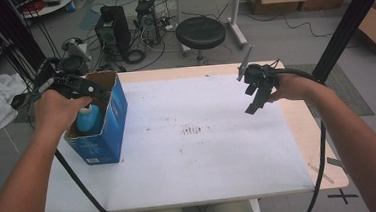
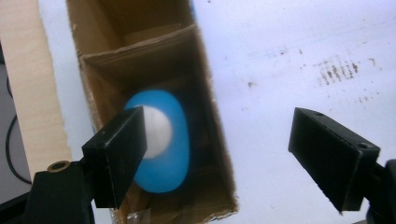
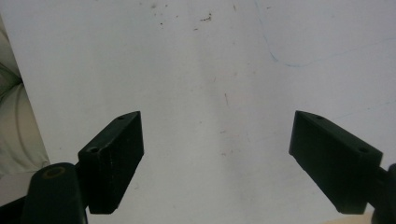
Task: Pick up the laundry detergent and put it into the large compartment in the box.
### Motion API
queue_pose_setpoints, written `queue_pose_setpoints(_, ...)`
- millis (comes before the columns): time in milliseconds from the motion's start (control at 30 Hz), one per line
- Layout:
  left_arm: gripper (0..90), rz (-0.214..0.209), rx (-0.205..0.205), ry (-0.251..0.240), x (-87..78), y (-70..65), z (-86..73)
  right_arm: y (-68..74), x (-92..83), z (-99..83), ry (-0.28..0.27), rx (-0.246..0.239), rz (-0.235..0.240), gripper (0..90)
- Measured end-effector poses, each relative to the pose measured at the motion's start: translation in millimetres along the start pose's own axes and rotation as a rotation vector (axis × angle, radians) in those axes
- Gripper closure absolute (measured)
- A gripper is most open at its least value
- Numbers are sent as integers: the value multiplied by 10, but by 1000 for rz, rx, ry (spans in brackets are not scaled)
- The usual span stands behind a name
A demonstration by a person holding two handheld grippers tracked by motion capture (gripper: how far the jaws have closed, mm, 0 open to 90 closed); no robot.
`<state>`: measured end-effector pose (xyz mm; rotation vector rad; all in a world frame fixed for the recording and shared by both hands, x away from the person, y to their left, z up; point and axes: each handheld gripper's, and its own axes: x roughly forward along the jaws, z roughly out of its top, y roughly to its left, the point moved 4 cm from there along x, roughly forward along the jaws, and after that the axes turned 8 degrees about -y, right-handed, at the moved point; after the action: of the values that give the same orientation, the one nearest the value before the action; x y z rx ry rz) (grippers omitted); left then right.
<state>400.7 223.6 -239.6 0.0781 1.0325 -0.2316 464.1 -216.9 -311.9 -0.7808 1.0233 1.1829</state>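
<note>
Your left gripper (image 2: 217, 161) hung wide-jawed over the box (image 1: 108, 122), straddling its wall beside the blue bottle (image 2: 164, 140). Descending so, one jaw could have caught the cardboard and tipped it; your right gripper (image 3: 217, 161) stood equally wide and empty above the table (image 1: 204, 150).

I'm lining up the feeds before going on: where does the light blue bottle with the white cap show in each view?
High view: the light blue plastic bottle with the white cap stands inside the blue cardboard box at the table's left, just beyond the left hand-held gripper.
Left gripper view: the bottle sits lower left, seen from above inside the box, partly behind the left jaw.
Right gripper view: not in it.
Shared landmark: the white tabletop with dark scuff marks.
</note>
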Motion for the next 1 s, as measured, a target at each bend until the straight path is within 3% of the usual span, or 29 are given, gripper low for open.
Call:
queue_pose_setpoints(367,197,-37,93,-25,-40,-285,84,11,0,1,6,5,2,174)
queue_pose_setpoints(633,195,-86,239,-12,21,-633,99,20,2,6,4,-2,3,174)
queue_pose_setpoints(1000,191,-136,366,1,149,-1062,128,49,26,33,13,-2,10,173)
